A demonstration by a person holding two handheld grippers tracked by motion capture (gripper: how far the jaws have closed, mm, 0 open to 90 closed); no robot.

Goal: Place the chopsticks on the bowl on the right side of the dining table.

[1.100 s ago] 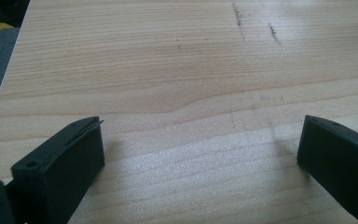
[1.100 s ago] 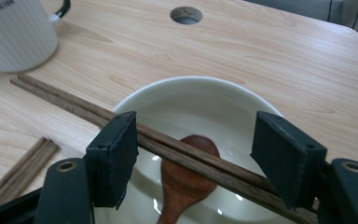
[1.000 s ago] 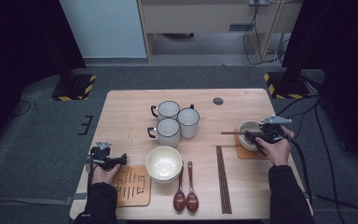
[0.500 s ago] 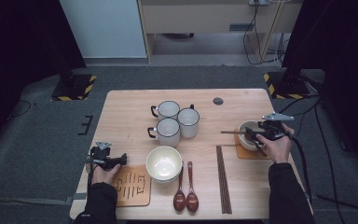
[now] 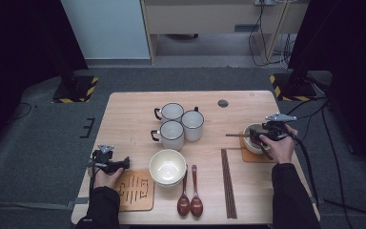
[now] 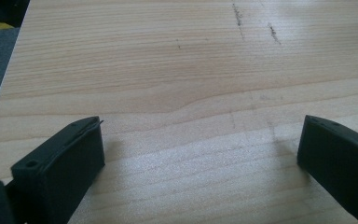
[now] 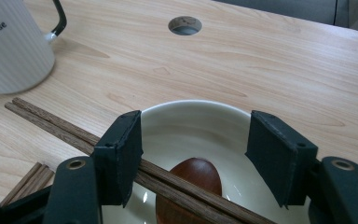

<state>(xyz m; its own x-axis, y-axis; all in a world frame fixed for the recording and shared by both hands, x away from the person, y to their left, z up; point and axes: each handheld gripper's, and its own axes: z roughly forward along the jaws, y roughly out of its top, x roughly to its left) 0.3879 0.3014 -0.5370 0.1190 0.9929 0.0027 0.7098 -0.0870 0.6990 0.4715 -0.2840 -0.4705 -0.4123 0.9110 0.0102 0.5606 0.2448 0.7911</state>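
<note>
A cream bowl [image 5: 249, 131] stands on a brown coaster [image 5: 248, 157] at the table's right. In it lies a dark wooden spoon [image 7: 191, 175], and a pair of chopsticks [image 7: 51, 123] rests across its rim, pointing left [image 5: 236, 135]. My right gripper [image 5: 257, 138] hovers just over the bowl [image 7: 191, 105]. Its jaws stand wide apart [image 7: 195, 154], and the chopsticks run beneath them untouched. My left gripper [image 5: 124, 163] lies low near the table's front left, open over bare wood [image 6: 200, 149] with nothing between its fingers.
Three white mugs [image 5: 178, 125] cluster at the middle. In front of them sit a second cream bowl [image 5: 167, 167], two wooden spoons [image 5: 189, 198] and another chopstick pair [image 5: 228, 183]. A slotted wooden coaster [image 5: 134, 190] lies by the left hand. A cable hole [image 5: 223, 103] marks the far side.
The right gripper has edged slightly away from the person over the bowl. The left gripper and the tableware have stayed put.
</note>
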